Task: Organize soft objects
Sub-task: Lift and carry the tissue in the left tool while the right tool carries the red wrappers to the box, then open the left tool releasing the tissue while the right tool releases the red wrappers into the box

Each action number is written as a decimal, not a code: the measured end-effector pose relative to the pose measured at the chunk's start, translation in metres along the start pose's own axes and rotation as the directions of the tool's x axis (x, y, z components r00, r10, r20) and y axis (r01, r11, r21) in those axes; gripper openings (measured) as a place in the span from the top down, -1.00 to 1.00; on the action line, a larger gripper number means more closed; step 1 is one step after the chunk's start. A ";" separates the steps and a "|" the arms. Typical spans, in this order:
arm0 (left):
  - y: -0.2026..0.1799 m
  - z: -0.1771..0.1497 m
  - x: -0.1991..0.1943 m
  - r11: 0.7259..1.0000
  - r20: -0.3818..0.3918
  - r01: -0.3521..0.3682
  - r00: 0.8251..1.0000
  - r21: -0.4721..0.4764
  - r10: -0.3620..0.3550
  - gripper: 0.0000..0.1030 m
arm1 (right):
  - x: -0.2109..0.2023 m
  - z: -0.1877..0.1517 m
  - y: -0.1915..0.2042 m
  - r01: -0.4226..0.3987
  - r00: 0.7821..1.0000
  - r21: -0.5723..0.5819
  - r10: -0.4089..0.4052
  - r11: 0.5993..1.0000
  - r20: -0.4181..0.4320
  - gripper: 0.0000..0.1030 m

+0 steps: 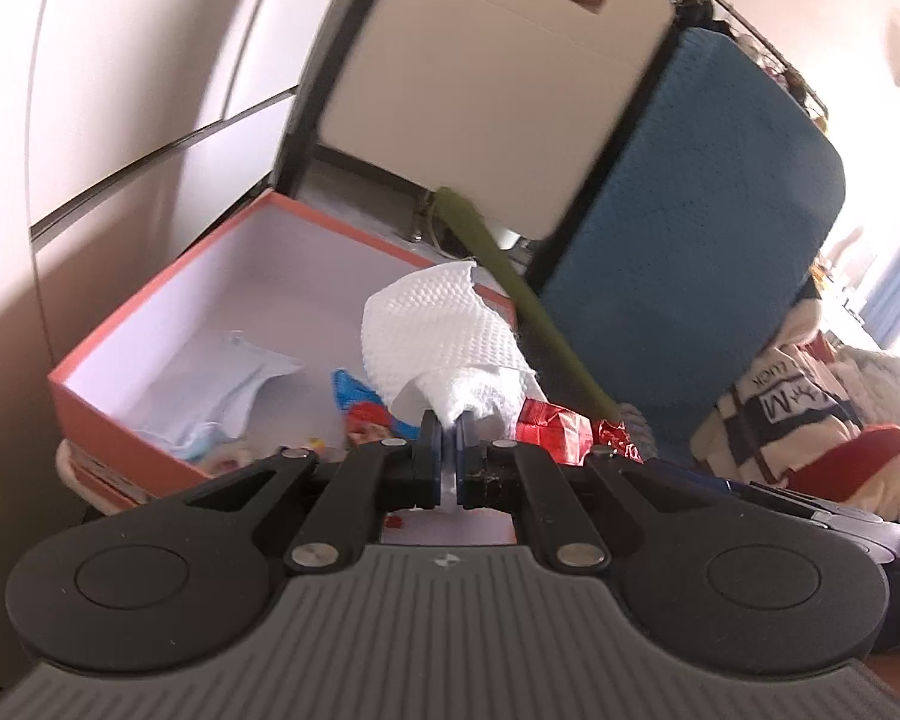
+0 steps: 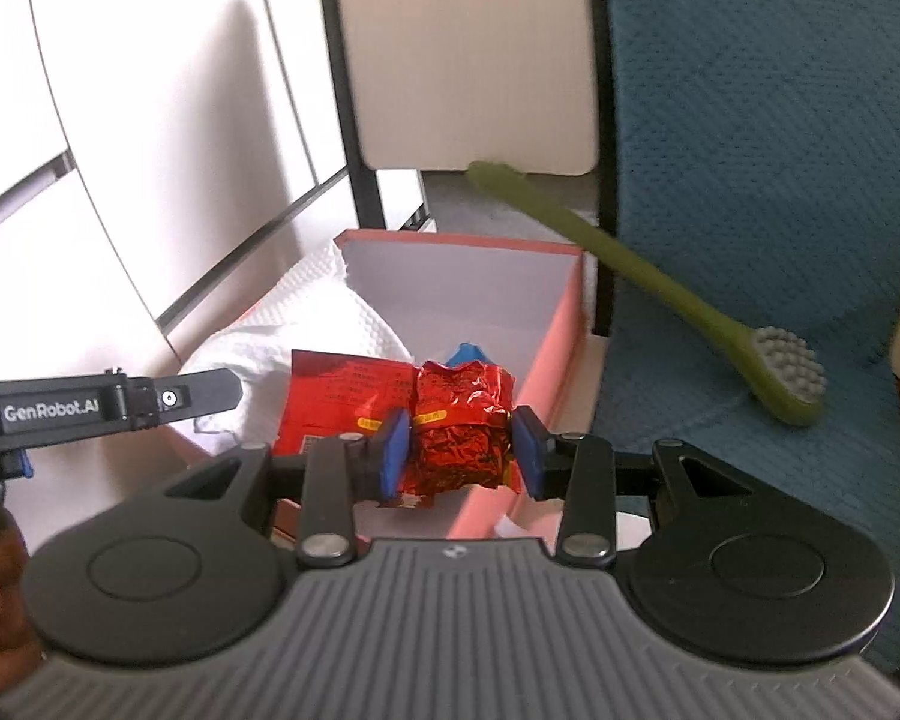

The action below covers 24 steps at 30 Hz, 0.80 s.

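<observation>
Left gripper [image 1: 449,423] clamped tight on a white paper towel [image 1: 444,336], holding it up over the near right part of an open orange box [image 1: 168,276]. Right gripper [image 2: 462,450] pinching a crumpled red foil wrapper [image 2: 459,420] between blue pads [image 2: 395,450], above the box's near edge. Inside the box, pale blue cloth [image 1: 234,396] at the left and a red-and-blue packet [image 1: 360,414] beside it. Further right, a green brush [image 2: 792,366] lying on a blue chair seat [image 2: 750,120].
</observation>
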<state>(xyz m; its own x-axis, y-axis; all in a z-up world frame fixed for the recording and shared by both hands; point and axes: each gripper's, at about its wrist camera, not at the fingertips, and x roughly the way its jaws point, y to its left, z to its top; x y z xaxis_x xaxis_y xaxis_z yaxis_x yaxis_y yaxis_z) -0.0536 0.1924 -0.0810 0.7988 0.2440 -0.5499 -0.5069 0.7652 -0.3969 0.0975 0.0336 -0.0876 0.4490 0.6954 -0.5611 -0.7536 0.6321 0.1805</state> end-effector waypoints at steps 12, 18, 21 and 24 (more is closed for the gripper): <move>0.060 0.024 0.051 0.998 -0.144 -0.064 0.988 -0.010 0.062 0.90 | 0.066 0.011 0.018 0.033 0.995 0.001 -0.032 0.999 -0.096 0.20; 0.080 0.033 0.084 0.997 -0.219 -0.079 0.972 0.007 0.078 0.90 | 0.102 0.017 0.012 0.039 0.990 -0.004 -0.039 0.999 -0.137 0.20; 0.090 0.035 0.098 0.997 -0.254 -0.082 0.964 0.012 0.082 0.90 | 0.115 0.020 0.009 0.046 0.987 -0.007 -0.047 0.999 -0.152 0.19; 0.095 0.035 0.111 0.997 -0.291 -0.079 0.954 0.004 0.077 0.90 | 0.125 0.021 0.007 0.052 0.985 -0.003 -0.052 0.999 -0.164 0.18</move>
<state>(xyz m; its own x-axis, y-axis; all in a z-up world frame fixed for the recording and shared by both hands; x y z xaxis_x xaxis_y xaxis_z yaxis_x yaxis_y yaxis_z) -0.0020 0.3130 -0.1541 0.6288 0.1180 -0.7686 -0.5670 0.7460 -0.3493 0.1579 0.1323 -0.1396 0.4026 0.5959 -0.6949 -0.7305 0.6666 0.1485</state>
